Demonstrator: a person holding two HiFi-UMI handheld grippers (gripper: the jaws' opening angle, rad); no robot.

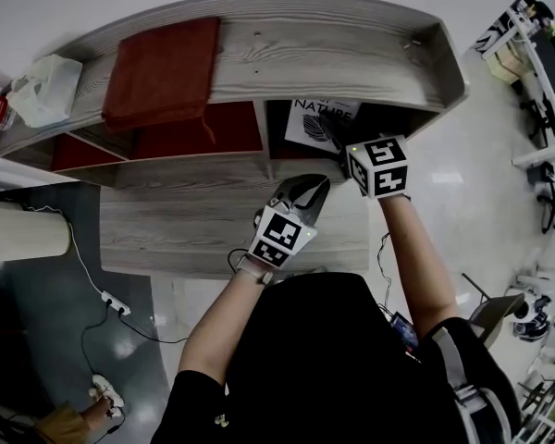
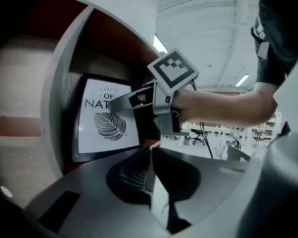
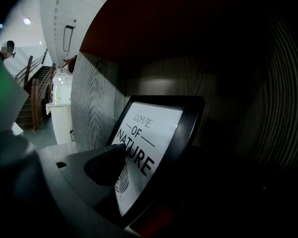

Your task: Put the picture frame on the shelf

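The picture frame (image 1: pixel 316 121), black-edged with a white leaf print, stands leaning back inside the right compartment of the grey wood shelf (image 1: pixel 333 54). It also fills the left gripper view as the picture frame (image 2: pixel 105 118) and the right gripper view as the picture frame (image 3: pixel 151 143). My right gripper (image 1: pixel 335 132) reaches into that compartment, open, one finger (image 3: pixel 105 165) lying in front of the print; the other finger is lost in the dark. My left gripper (image 1: pixel 301 197) hangs shut and empty just outside the shelf front, its jaws closed together.
A folded red cloth (image 1: pixel 162 67) and a white plastic bag (image 1: pixel 42 86) lie on the shelf top. The neighbouring compartment (image 1: pixel 199 128) has a red back. A power strip (image 1: pixel 116 303) with its cable lies on the floor at left, near a white cylinder (image 1: pixel 18 234).
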